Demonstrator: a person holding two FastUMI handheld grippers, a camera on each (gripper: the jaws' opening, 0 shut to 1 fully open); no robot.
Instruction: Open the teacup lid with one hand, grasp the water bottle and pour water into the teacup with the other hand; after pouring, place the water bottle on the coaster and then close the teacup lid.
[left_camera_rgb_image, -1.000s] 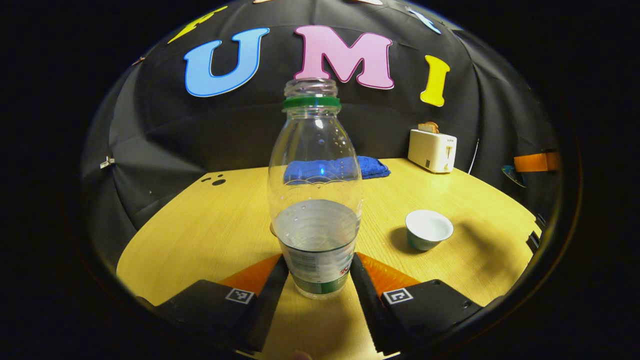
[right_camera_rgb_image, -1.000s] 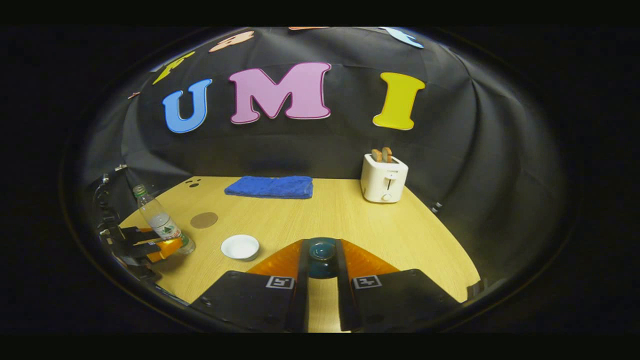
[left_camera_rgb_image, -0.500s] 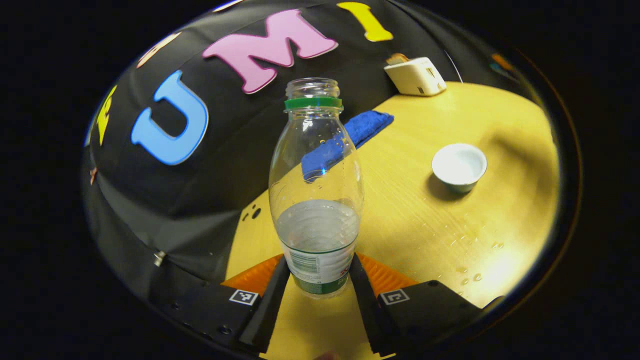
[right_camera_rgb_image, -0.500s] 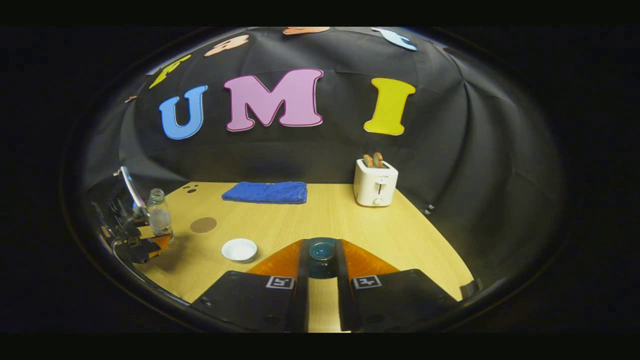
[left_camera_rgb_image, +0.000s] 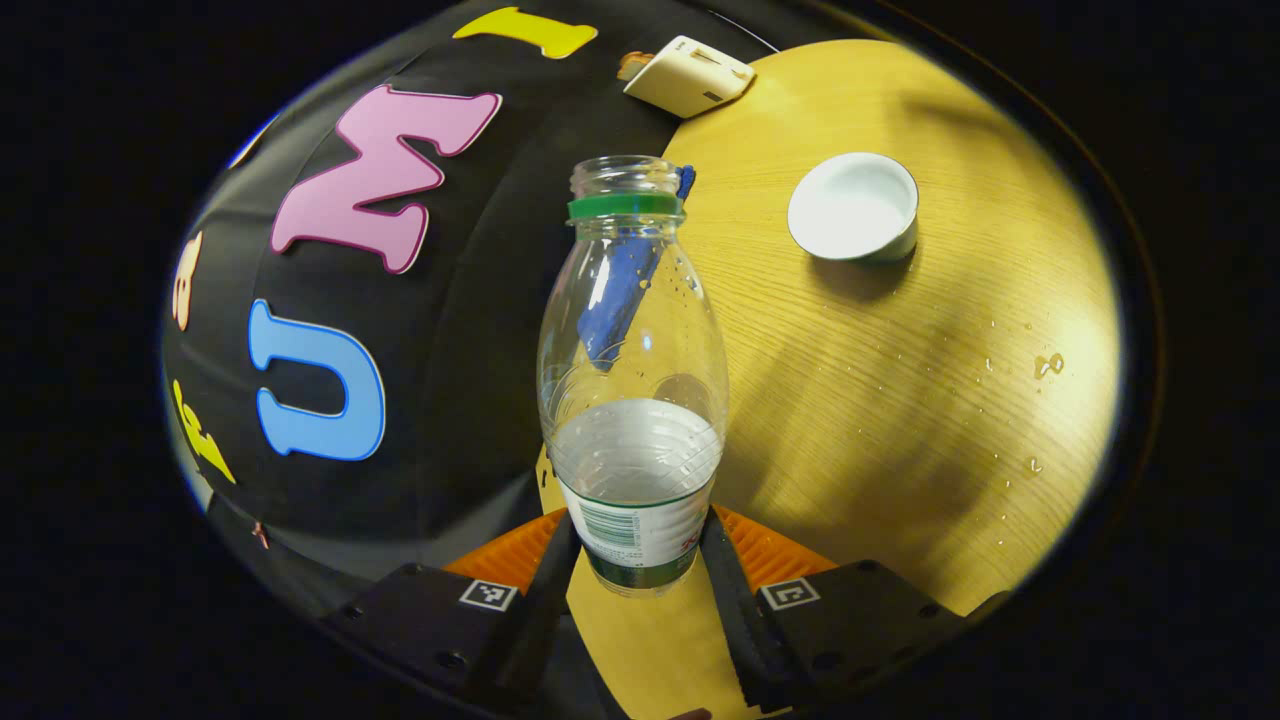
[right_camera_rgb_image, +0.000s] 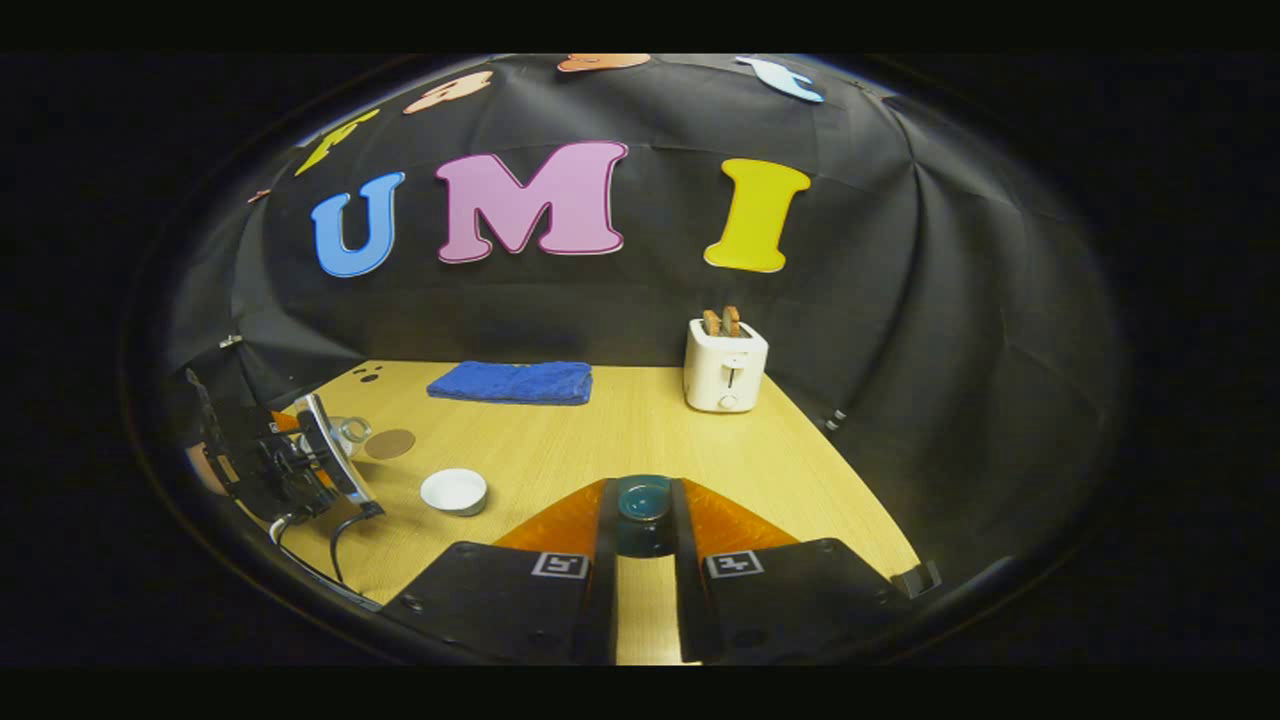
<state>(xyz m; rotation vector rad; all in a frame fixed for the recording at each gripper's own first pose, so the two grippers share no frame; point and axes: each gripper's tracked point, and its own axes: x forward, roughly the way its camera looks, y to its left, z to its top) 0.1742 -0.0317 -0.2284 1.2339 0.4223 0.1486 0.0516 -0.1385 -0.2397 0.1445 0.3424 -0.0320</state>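
Left claw (left_camera_rgb_image: 633, 555) clamped on the bottle (left_camera_rgb_image: 632, 380) near its base, long axis along the fingers, open mouth aimed away from the camera, tilted toward the cup (left_camera_rgb_image: 853, 206) on the tabletop (left_camera_rgb_image: 900, 380). Right claw (right_camera_rgb_image: 641, 560) closed on the lid (right_camera_rgb_image: 642, 512), above the tabletop, well apart from the cup. Coaster (right_camera_rgb_image: 389, 443) just beyond the cup.

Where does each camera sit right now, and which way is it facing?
Left gripper view: rides the left gripper, rolled sideways above the table, looking along the gripped water bottle toward the open teacup; own fingers show.
Right gripper view: rides the right gripper, level, facing the toaster; own fingers pinch the lid.
Shared: teacup, bottle, towel, toaster.
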